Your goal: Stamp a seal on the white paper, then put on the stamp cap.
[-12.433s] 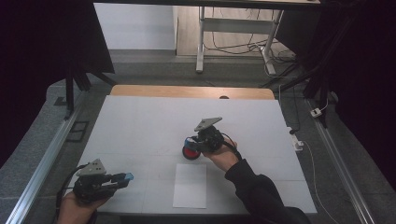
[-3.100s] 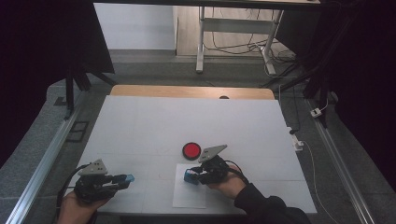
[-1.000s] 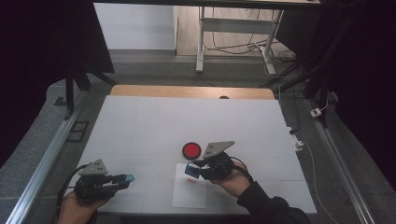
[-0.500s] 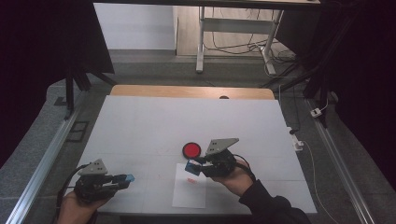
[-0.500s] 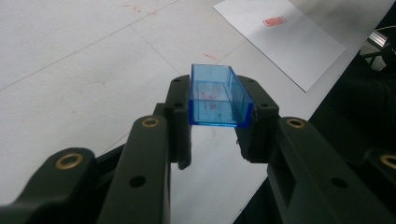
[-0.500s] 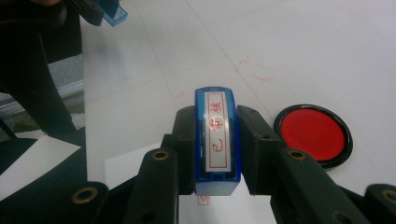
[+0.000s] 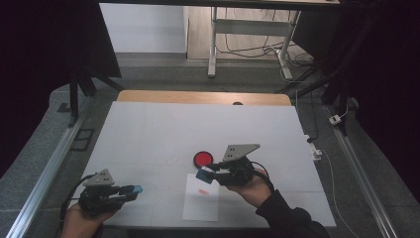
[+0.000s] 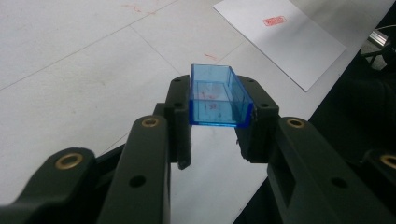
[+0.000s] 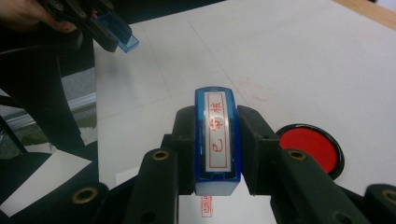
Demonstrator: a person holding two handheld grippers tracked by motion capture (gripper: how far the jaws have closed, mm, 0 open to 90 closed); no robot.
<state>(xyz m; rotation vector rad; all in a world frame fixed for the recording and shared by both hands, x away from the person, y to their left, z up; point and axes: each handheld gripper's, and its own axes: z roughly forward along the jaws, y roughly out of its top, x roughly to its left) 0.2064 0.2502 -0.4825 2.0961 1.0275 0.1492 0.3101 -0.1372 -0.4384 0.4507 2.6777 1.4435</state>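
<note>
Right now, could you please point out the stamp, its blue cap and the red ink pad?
stamp (image 9: pixel 217 140), right gripper view, labelled top face.
blue cap (image 8: pixel 217 95), left gripper view, open front.
red ink pad (image 7: pixel 202 159), high view, red centre.

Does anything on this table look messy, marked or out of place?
Mostly tidy, but the white table top carries faint red smudges, one a rough ring beyond the stamp, likely stray ink. The paper sheet bears one neat red imprint. The open red ink pad sits flat beside the sheet.

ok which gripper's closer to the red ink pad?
Right. The right gripper, shut on the stamp, sits just beside the red ink pad. The left gripper, shut on the blue cap, is at the table's near-left corner.
</note>
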